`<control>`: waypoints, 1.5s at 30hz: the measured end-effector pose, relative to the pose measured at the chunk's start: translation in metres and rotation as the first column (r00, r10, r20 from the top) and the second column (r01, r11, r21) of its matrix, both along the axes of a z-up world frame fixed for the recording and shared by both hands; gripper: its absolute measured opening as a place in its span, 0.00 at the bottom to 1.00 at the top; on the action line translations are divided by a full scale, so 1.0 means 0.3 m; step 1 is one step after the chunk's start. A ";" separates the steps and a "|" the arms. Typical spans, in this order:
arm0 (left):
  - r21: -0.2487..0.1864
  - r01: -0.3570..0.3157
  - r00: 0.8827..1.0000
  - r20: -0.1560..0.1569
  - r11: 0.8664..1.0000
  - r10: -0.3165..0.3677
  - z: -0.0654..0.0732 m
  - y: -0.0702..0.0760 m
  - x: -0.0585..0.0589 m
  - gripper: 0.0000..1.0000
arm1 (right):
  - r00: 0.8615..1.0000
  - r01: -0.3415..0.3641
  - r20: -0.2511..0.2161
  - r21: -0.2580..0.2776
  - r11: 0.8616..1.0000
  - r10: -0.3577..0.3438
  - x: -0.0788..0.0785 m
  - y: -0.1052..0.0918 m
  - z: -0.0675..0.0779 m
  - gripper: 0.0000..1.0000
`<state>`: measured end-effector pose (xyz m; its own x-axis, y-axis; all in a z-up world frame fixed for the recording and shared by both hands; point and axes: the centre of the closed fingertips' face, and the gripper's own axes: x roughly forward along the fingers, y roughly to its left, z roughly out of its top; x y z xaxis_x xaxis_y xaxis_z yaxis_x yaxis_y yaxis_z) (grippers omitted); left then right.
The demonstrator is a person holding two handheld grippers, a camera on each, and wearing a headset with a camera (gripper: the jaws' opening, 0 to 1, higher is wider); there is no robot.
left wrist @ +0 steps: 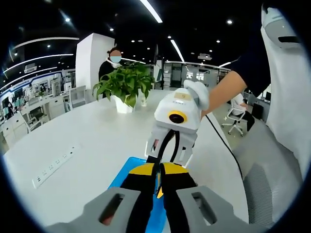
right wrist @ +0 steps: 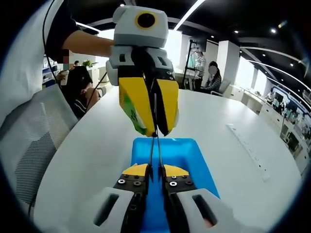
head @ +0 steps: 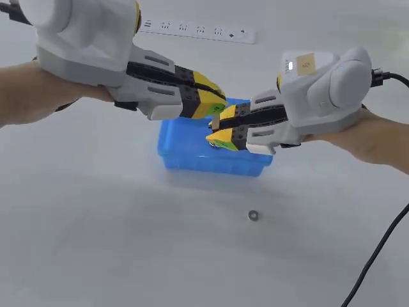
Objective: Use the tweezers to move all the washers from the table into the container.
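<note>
Meeting tip-to-tip above container [head: 192,158] | left gripper [head: 216,105], right gripper [head: 215,137] both clamped on tweezers [right wrist: 154,145] | washer [head: 254,215] on table [head: 115,249]

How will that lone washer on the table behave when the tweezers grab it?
The washer looks small, flat and metallic, so it is probably light and rigid. Lying flat on the smooth table, it may skid when nudged. Its shiny ring could slip from the thin tweezers.

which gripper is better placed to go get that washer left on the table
Right, probably. Both grippers are shut on the thin metal tweezers, but the small silver metal washer lies nearer the right gripper; the left gripper sits farther back over the blue plastic container.
</note>
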<state>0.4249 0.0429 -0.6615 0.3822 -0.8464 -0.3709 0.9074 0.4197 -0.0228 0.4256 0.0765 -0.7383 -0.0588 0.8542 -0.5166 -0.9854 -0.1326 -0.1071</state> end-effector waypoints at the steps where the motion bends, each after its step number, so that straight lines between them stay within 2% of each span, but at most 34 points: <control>1: 0.000 0.003 1.000 -0.007 1.000 -0.003 -0.001 -0.001 -0.003 0.07 | 1.000 -0.001 -0.001 0.000 1.000 0.001 0.000 0.000 -0.001 0.11; 2: 0.001 0.005 1.000 -0.008 1.000 -0.005 -0.002 0.000 -0.002 0.07 | 1.000 -0.003 -0.001 -0.001 1.000 0.003 -0.001 0.000 -0.002 0.11; 3: 0.013 0.013 1.000 0.007 1.000 -0.013 -0.003 0.000 -0.001 0.07 | 1.000 -0.006 -0.001 -0.003 1.000 0.006 -0.002 0.000 -0.004 0.11; 5: 0.014 0.018 1.000 0.000 1.000 -0.018 -0.004 -0.002 -0.005 0.06 | 1.000 -0.009 -0.003 -0.004 1.000 0.009 -0.004 -0.001 -0.006 0.11; 6: 0.027 0.018 1.000 0.018 0.999 -0.019 -0.004 0.000 -0.002 0.06 | 1.000 -0.010 -0.003 -0.004 1.000 0.010 -0.005 -0.001 -0.006 0.12; 8: 0.025 0.022 1.000 0.019 0.999 -0.023 -0.001 -0.004 -0.004 0.06 | 1.000 -0.007 -0.006 0.000 1.000 0.007 -0.010 0.000 0.001 0.12; 9: 0.035 0.024 0.999 0.038 0.999 -0.026 0.003 -0.005 -0.001 0.06 | 1.000 -0.006 -0.009 0.001 1.000 0.006 -0.009 0.001 0.002 0.12; 10: 0.038 0.026 0.999 0.044 0.999 -0.028 0.003 -0.005 0.000 0.05 | 1.000 -0.004 -0.009 0.002 1.000 0.004 -0.008 0.001 0.004 0.12; 11: 0.036 0.029 0.999 0.041 0.999 -0.030 0.005 -0.006 -0.001 0.05 | 1.000 -0.002 -0.008 0.002 1.000 0.002 -0.004 0.002 0.004 0.12; 13: 0.044 0.029 0.998 0.058 0.999 -0.031 0.011 -0.007 0.005 0.05 | 1.000 0.001 -0.010 0.005 1.000 -0.001 -0.006 0.003 0.010 0.13; 15: 0.044 0.033 0.997 0.061 0.998 -0.036 0.018 -0.010 0.007 0.05 | 1.000 0.006 -0.010 0.009 1.000 -0.006 -0.010 0.005 0.018 0.13; 25: 0.071 0.036 0.994 0.096 0.997 -0.043 0.041 -0.014 0.011 0.05 | 0.999 0.034 -0.027 0.013 0.999 -0.033 -0.026 -0.002 0.044 0.23; 29: 0.078 0.039 0.993 0.108 0.996 -0.047 0.058 -0.016 0.005 0.05 | 0.999 0.049 -0.016 0.006 0.999 -0.049 -0.032 -0.025 0.047 0.29; 34: 0.099 0.063 0.988 0.132 0.993 -0.076 0.080 -0.034 -0.018 0.05 | 0.996 0.086 0.006 0.019 0.996 -0.086 -0.031 -0.089 0.070 0.32; 38: 0.110 0.079 0.986 0.138 0.991 -0.094 0.095 -0.049 -0.039 0.05 | 0.991 0.131 0.026 0.038 0.991 -0.132 -0.022 -0.151 0.089 0.34; 39: 0.116 0.080 0.985 0.144 0.990 -0.097 0.102 -0.053 -0.043 0.05 | 0.987 0.156 0.037 0.046 0.987 -0.157 -0.026 -0.177 0.102 0.34; 41: 0.118 0.087 0.983 0.150 0.989 -0.104 0.117 -0.062 -0.053 0.05 | 0.981 0.191 0.029 0.068 0.979 -0.194 -0.041 -0.223 0.124 0.34; 45: 0.123 0.104 0.979 0.161 0.987 -0.123 0.144 -0.085 -0.071 0.05 | 0.969 0.246 0.020 0.078 0.966 -0.248 -0.058 -0.318 0.127 0.34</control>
